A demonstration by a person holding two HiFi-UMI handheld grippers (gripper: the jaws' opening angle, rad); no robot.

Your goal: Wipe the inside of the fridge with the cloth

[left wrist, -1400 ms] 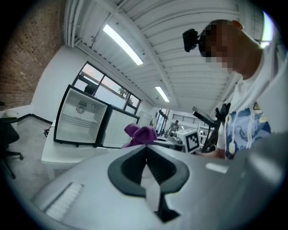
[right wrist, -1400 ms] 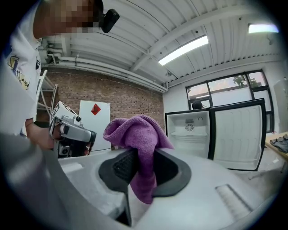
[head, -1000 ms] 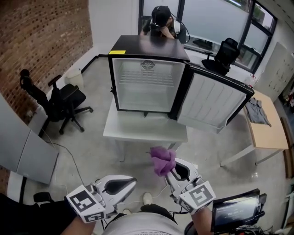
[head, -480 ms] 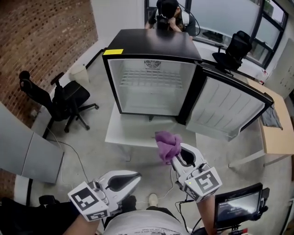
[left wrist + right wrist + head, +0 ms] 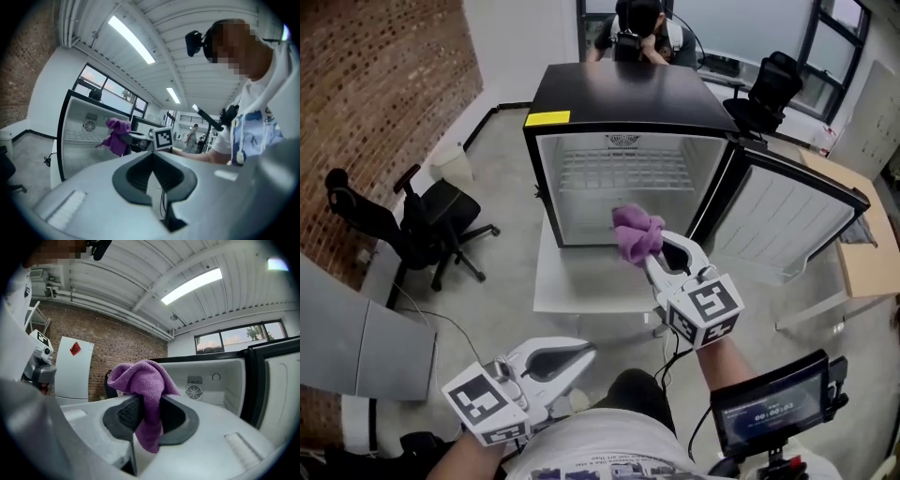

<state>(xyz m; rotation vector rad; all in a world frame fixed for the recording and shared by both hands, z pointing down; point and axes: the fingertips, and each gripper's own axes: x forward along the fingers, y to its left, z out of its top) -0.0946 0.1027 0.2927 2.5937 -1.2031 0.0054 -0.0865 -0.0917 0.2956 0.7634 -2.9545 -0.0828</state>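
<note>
A black office chair stands by the brick wall, with open concrete floor between it and the white table. The left gripper is held low, close to the person's body and short of the table's near edge, jaws together on nothing. The fridge sits on the table, set back so a bare strip of tabletop runs along its front. Its cavity is open, with a wire shelf across the upper part and clear room below. The cloth, purple and bunched, is pinched in the right gripper at the cavity's lower front edge, right of middle; whether it has crossed the threshold cannot be told. The door stands swung out to the right, near a wooden table.

The cloth hides part of the cavity floor. A person behind the fridge is mostly hidden by its top. A screen at lower right shows only blurred print.

The left gripper view shows its own gripper's tips meeting, and from the side the cloth against the cavity. The right gripper view shows what the head view hides: the cloth pulled down through that gripper's closed jaws, a tail hanging below, and a round fan on the back wall
</note>
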